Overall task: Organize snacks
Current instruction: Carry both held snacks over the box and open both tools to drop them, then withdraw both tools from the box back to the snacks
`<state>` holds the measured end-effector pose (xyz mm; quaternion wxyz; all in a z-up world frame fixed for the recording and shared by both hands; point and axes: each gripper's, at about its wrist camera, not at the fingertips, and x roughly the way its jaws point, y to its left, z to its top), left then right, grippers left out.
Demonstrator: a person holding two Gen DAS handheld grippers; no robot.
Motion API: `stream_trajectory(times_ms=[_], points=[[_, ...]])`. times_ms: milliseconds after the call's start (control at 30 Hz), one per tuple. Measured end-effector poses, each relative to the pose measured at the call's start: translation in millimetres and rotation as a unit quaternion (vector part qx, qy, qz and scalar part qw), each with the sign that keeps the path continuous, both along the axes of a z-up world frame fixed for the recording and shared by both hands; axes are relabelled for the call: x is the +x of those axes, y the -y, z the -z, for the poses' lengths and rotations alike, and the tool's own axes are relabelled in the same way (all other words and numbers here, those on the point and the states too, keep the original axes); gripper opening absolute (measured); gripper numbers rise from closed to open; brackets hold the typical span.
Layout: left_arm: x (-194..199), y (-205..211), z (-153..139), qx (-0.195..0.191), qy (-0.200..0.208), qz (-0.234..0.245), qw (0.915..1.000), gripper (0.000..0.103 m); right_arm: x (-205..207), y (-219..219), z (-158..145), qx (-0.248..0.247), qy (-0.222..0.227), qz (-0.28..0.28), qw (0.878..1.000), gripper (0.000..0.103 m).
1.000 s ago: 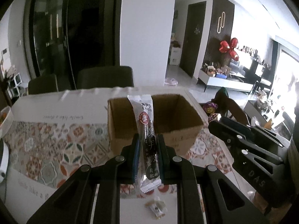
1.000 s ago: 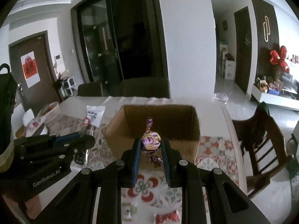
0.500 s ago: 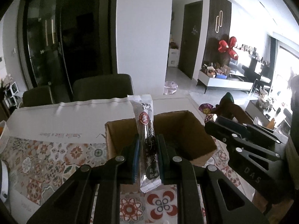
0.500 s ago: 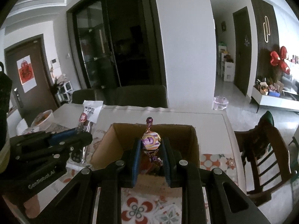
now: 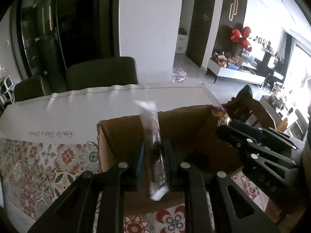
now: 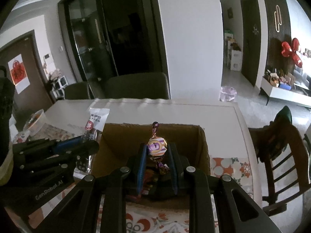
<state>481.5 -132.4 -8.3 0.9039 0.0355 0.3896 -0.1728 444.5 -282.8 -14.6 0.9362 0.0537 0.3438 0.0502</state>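
Long clear-and-white snack packet [image 5: 154,145], dark contents inside, blurred, standing upright between the fingers of the left gripper [image 5: 153,155]; in the right wrist view its top reads white with a red round mark and dark lettering. Cannot tell whether the left gripper grips it or has let go: small gaps show beside the packet. Round candy [image 6: 156,147] in purple, gold and white striped wrapper, twisted ends above and below, clenched in the right gripper [image 6: 156,155].

Open cardboard box [image 5: 186,122] on the table [image 5: 77,112], flaps gone, brown walls upright. Inside, seen from the right wrist view: a few dark and orange wrapped snacks [image 6: 150,174] at the bottom, too dim to name. Both grippers poised over the box mouth, packet above the near wall toward the left side, candy above the middle.

Patterned tablecloth [image 5: 48,165] under and around the box. Far wall of the box short of the table's far edge, bare white strip between. Two dark chairs [image 5: 101,73] behind the table, wooden chair [image 6: 281,155] off the right edge. Bowl [image 6: 35,120] at far left.
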Motion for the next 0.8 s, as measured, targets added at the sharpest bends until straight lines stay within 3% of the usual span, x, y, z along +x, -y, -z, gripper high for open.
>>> stream_trajectory(times_ms=[33, 67, 133, 333, 433, 733, 800], points=[[1, 0, 0, 0.003, 0.003, -0.002, 1.0, 0.031, 3, 1, 3, 0.0, -0.004, 0.003, 1.0, 0.025], [1, 0, 0, 0.007, 0.009, -0.006, 0.9999, 0.042, 5, 2, 5, -0.001, -0.009, 0.005, 1.0, 0.03], [0, -3, -1, 0.008, 0.015, -0.011, 0.9998, 0.046, 9, 3, 7, -0.006, -0.016, 0.011, 1.0, 0.049], [-20, -11, -14, 0.013, 0.036, -0.018, 0.9991, 0.057, -4, 6, -2, -0.017, 0.0, 0.032, 0.999, 0.052], [-31, -16, -19, 0.009, 0.042, -0.021, 0.9989, 0.058, -16, 6, -8, -0.023, 0.009, 0.044, 0.999, 0.067], [-67, -23, -33, -0.002, 0.043, -0.011, 0.999, 0.058, -58, 5, -24, -0.023, 0.015, 0.049, 0.998, 0.068], [-76, -22, -37, -0.002, 0.046, -0.006, 0.9989, 0.059, -66, 8, -26, -0.016, 0.014, 0.056, 0.998, 0.078]])
